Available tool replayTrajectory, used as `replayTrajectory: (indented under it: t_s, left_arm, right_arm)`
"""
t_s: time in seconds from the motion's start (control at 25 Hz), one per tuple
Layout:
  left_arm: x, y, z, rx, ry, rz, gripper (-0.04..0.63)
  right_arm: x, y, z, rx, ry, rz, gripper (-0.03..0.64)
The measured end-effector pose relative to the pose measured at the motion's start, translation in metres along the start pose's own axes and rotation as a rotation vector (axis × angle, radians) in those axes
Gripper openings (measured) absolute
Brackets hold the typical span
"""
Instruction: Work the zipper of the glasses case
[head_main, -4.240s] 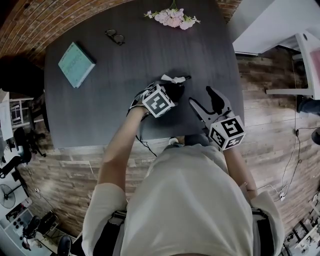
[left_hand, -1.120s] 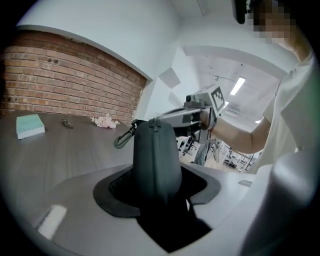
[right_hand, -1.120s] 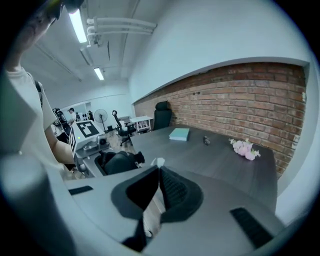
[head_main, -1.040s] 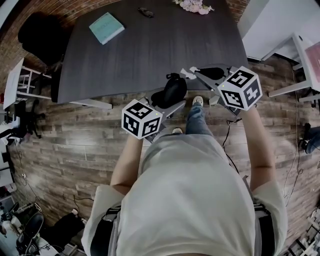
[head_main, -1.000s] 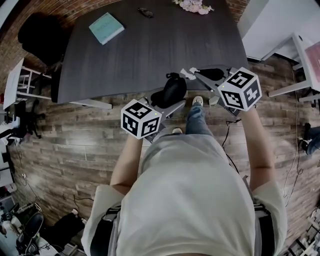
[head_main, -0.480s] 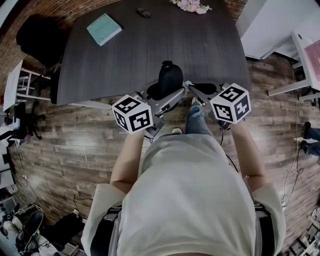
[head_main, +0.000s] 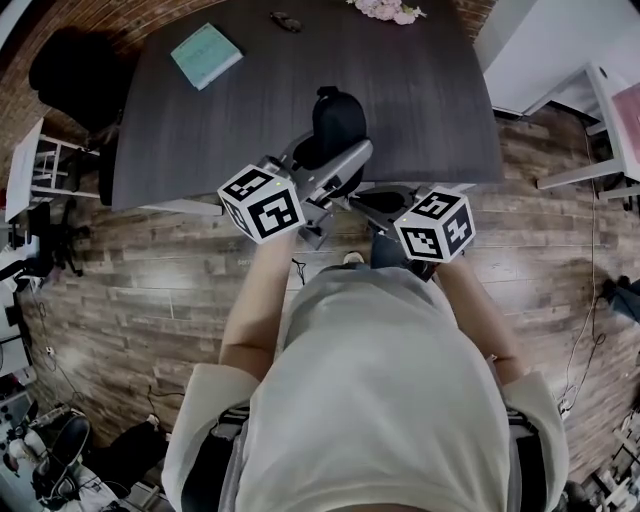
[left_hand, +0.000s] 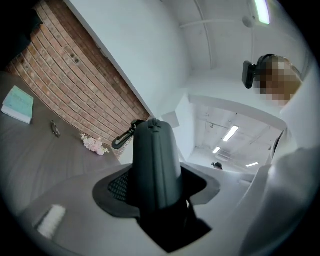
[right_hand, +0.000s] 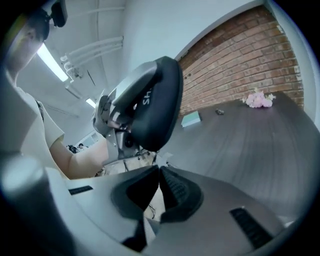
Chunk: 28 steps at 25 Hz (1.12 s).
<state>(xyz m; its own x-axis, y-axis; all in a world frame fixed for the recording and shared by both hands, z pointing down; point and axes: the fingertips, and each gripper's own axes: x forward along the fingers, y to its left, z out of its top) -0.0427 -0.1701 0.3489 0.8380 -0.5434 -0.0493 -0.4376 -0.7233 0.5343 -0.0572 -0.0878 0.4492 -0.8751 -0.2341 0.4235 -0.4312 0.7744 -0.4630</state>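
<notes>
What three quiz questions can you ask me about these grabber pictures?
1. True or false: the left gripper is holding the glasses case.
2. On the table, what lies closest to the pink flowers? A) a mug B) the glasses C) a ball
3. Fill in the missing word: the right gripper has its jaws ____, with nothing seen between them.

Key: 1 true; 2 B; 3 shut.
</notes>
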Motion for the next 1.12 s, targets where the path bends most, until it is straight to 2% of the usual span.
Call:
replayTrajectory:
  t_s: [0.16, 0.36, 0.48, 0.52, 0.6, 0.64, 0.8, 0.92, 1.12]
  left_arm:
    - [0.012, 0.007, -0.003, -0.032, -0.010, -0.028, 0.253]
    - [0.024, 0.024, -0.005, -0.093, -0.035, -0.038, 0.253]
    - [0.034, 0.042, -0.013, -0.119, -0.030, -0.011, 0.253]
    - [0.037, 0.050, -0.017, -0.123, -0.026, 0.007, 0.255]
    - [0.045, 0.067, -0.025, -0.134, -0.019, 0.043, 0.255]
    - [0.050, 0.075, -0.029, -0.143, -0.012, 0.057, 0.255]
    - [0.070, 0.108, -0.055, -0.185, 0.044, 0.105, 0.255]
    - [0.084, 0.132, -0.078, -0.201, 0.110, 0.157, 0.255]
    - [0.112, 0.179, -0.105, -0.212, 0.224, 0.239, 0.255]
  right_arm:
    - [0.008, 0.015, 0.005, 0.051, -0.009, 0.073, 0.006]
    - [0.006, -0.004, 0.004, 0.085, -0.004, 0.048, 0.006]
    - [-0.001, -0.032, -0.002, 0.094, -0.016, -0.037, 0.011]
    - [-0.004, -0.043, -0.004, 0.089, -0.022, -0.074, 0.033]
    - [-0.012, -0.066, -0.005, 0.077, -0.035, -0.143, 0.118]
    - [-0.018, -0.079, -0.003, 0.071, -0.045, -0.178, 0.124]
    - [-0.037, -0.122, 0.007, 0.038, -0.085, -0.285, 0.121]
    - [-0.049, -0.150, 0.015, 0.013, -0.110, -0.366, 0.089]
    - [-0.064, -0.195, 0.034, 0.041, -0.174, -0.455, 0.072]
